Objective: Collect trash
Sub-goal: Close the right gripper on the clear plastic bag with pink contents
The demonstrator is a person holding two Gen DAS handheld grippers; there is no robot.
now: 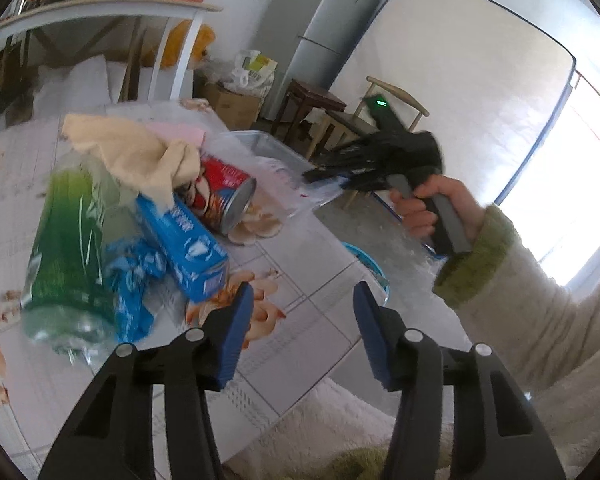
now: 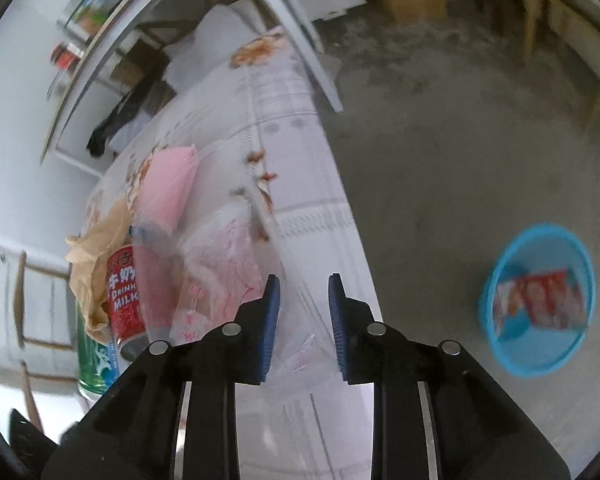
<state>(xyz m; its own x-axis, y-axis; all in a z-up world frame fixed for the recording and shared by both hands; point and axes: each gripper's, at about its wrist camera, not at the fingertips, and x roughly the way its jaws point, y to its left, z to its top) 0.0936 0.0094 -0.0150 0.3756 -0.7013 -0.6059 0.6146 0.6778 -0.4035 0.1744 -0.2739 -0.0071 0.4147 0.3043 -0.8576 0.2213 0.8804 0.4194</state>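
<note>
Trash lies in a heap on the floral tablecloth (image 1: pixel 300 312): a green plastic bottle (image 1: pixel 68 248), a blue carton (image 1: pixel 188 244), a crumpled blue wrapper (image 1: pixel 134 292), a red milk can (image 1: pixel 224 196) and a beige cloth (image 1: pixel 136 152). My left gripper (image 1: pixel 304 320) is open and empty, right of the heap. My right gripper (image 1: pixel 324 174) reaches over the table edge at a clear plastic bag (image 1: pixel 276 176). In the right wrist view the right gripper (image 2: pixel 303 320) is open, with the clear bag (image 2: pixel 228 276) between and left of its fingers. The red can (image 2: pixel 124 292) lies left.
A blue basket (image 2: pixel 538 300) holding a red wrapper (image 2: pixel 540 300) stands on the concrete floor right of the table; its rim shows in the left wrist view (image 1: pixel 364 264). A pink cloth (image 2: pixel 168 192) lies on the table. Chairs (image 1: pixel 380 120), a fridge (image 1: pixel 320 32) and boxes stand beyond.
</note>
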